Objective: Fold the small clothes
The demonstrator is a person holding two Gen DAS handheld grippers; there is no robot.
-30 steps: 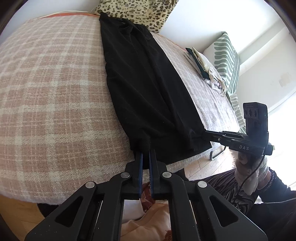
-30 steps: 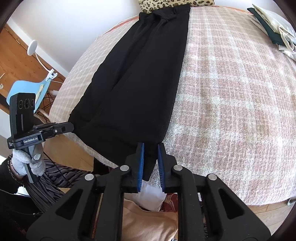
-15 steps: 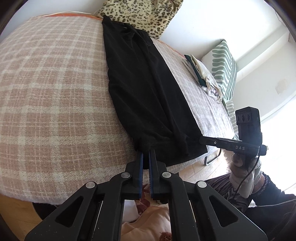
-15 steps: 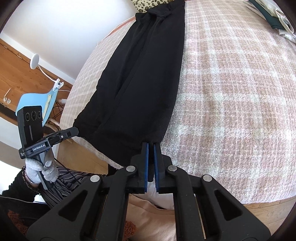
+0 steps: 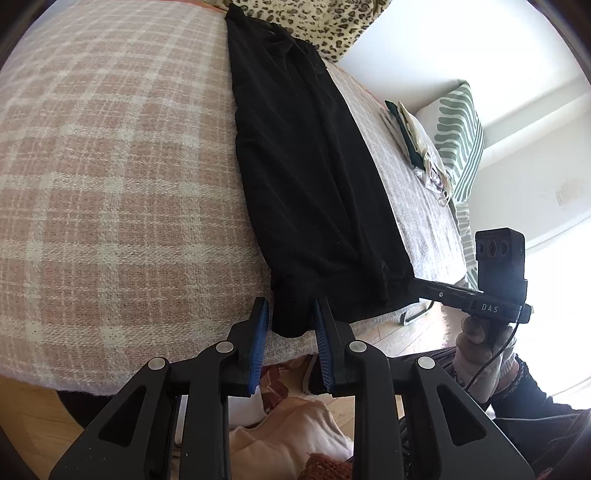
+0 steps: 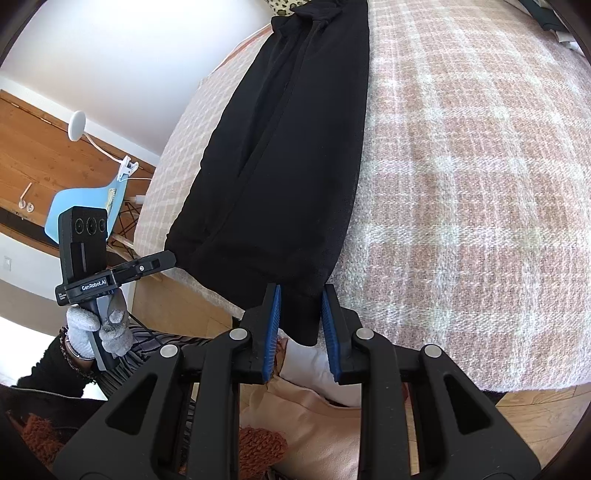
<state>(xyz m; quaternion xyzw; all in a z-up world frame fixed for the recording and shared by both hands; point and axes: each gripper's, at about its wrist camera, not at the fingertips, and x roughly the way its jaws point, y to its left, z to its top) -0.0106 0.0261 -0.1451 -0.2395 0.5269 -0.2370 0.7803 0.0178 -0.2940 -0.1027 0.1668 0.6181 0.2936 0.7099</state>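
A pair of black trousers lies stretched lengthwise on the pink plaid bed cover, with its near hem at the bed's front edge. My left gripper is at the hem's left corner. Its jaws are opening, and the cloth hangs loose between the pads. My right gripper is at the other hem corner of the trousers, its jaws also opening around the hanging cloth. Each gripper shows in the other's view, the right gripper and the left gripper, both with tips at the hem.
A leopard-print pillow lies at the far end of the bed. A small pile of clothes and a green striped cushion sit at the right. A blue chair stands beyond the bed's left side. A person's lap with pink fabric is below.
Both grippers were shut on the hem corners and now stand parted, with the cloth slack between the pads. The hands have hardly shifted.
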